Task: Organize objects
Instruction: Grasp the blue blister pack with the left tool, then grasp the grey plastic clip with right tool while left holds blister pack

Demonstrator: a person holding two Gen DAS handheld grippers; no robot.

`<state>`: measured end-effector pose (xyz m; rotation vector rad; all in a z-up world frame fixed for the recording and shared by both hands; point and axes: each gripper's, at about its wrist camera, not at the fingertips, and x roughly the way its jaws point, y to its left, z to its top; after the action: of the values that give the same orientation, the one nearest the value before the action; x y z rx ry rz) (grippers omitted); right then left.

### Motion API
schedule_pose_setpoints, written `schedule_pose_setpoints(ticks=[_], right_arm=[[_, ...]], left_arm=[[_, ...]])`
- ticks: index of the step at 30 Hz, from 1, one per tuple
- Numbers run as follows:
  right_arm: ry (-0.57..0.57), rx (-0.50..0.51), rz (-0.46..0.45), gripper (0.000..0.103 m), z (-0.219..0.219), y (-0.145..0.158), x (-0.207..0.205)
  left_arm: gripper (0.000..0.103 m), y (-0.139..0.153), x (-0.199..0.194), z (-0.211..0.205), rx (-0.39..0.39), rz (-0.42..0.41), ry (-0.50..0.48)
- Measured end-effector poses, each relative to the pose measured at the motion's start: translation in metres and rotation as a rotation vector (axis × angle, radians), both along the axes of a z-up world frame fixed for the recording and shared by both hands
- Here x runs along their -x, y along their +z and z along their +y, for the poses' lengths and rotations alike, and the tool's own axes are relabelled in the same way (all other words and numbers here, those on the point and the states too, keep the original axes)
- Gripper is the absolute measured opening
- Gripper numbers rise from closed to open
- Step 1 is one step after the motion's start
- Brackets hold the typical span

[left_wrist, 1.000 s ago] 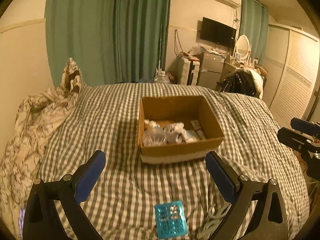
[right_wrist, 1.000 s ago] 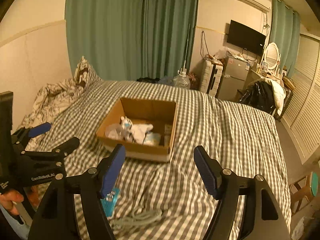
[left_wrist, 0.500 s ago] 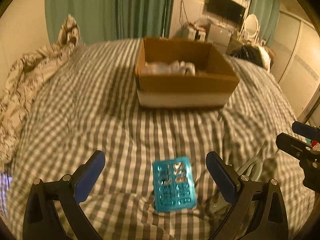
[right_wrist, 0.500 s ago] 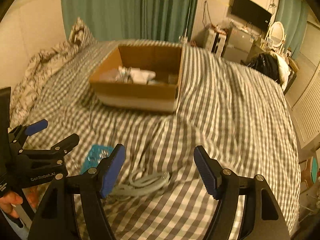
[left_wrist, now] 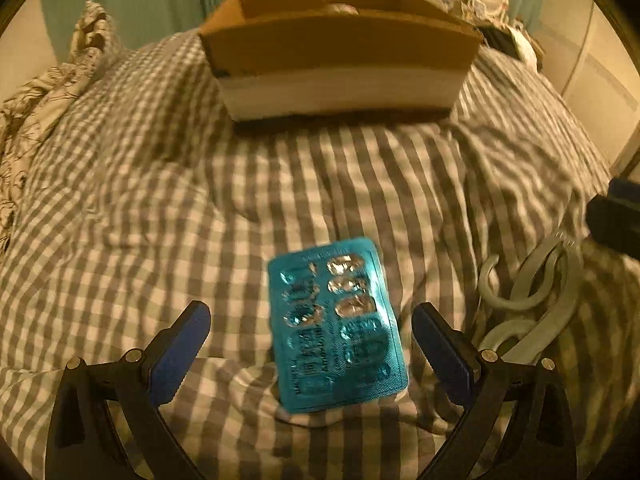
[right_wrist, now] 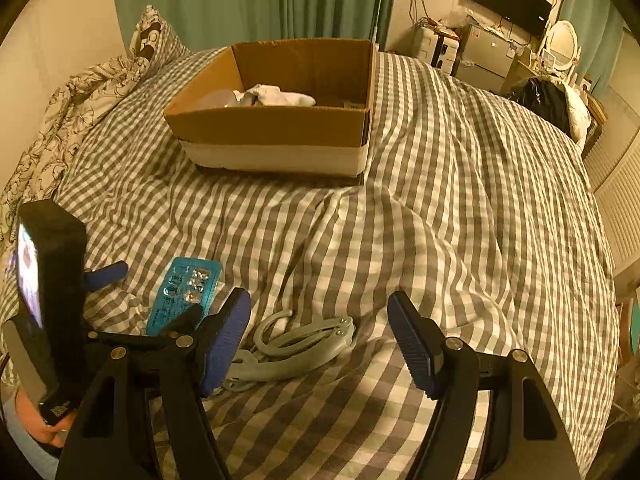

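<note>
- Straddling the teal blister pack [left_wrist: 338, 326], your left gripper [left_wrist: 312, 344] has its jaws wide apart with the pack lying flat on the checked bedcover [left_wrist: 160, 216] between them; nothing is clamped, which reads as lining up for a pick.
- Your right gripper [right_wrist: 318, 338] is likewise spread and empty, poised over the pale grey folded hanger [right_wrist: 296, 344], which lies just beside the pack, so each hand appears to have its own target.
- The cardboard box [right_wrist: 276, 124] sits farther up the bed, well apart from both items; with white cloth [right_wrist: 276, 96] already inside, it is probably where these things belong.
- The pack sits in a soft dip of fabric, so you may pinch cloth along with it.
- From the left wrist the box interior is hidden behind its near wall, and that view is blurred.
- The pack's print is unreadable; some pockets look burst, though you cannot count them.
- The hanger's near end is hidden behind your right gripper's finger [right_wrist: 224, 344].
</note>
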<state>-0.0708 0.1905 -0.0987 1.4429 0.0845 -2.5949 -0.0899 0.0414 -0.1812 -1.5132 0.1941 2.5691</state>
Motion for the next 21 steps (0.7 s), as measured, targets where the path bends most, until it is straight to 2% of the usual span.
schedule_pose_setpoints(ticks=[2,5,7,9,14,18,21], right_arm=[[-0.001,-0.005,-0.006,0.071,0.001,-0.001,-0.002],[-0.004,-0.016,-0.017,0.071,0.000,-0.002,-0.003],[-0.003,-0.025,-0.030,0.071,-0.002,-0.004,-0.004],[-0.001,-0.037,-0.044,0.071,-0.004,-0.007,-0.005],[0.015,-0.063,-0.073,0.071,-0.012,-0.014,-0.008],[0.024,-0.082,-0.090,0.071,-0.017,-0.018,-0.010],[0.032,-0.097,-0.124,0.071,-0.021,-0.025,-0.012]], left_arm=[[0.103,-0.011,0.002,0.004,0.028,-0.033,-0.013],[0.099,-0.017,0.004,0.007,0.025,-0.059,-0.034],[0.091,-0.019,0.006,0.007,0.001,-0.077,-0.049],[0.077,-0.020,0.005,0.006,-0.021,-0.090,-0.063],[0.075,-0.012,-0.003,0.003,-0.035,-0.057,-0.063],[0.074,0.008,-0.006,-0.014,-0.081,-0.012,-0.013],[0.074,0.025,-0.005,-0.032,-0.081,0.039,0.034]])
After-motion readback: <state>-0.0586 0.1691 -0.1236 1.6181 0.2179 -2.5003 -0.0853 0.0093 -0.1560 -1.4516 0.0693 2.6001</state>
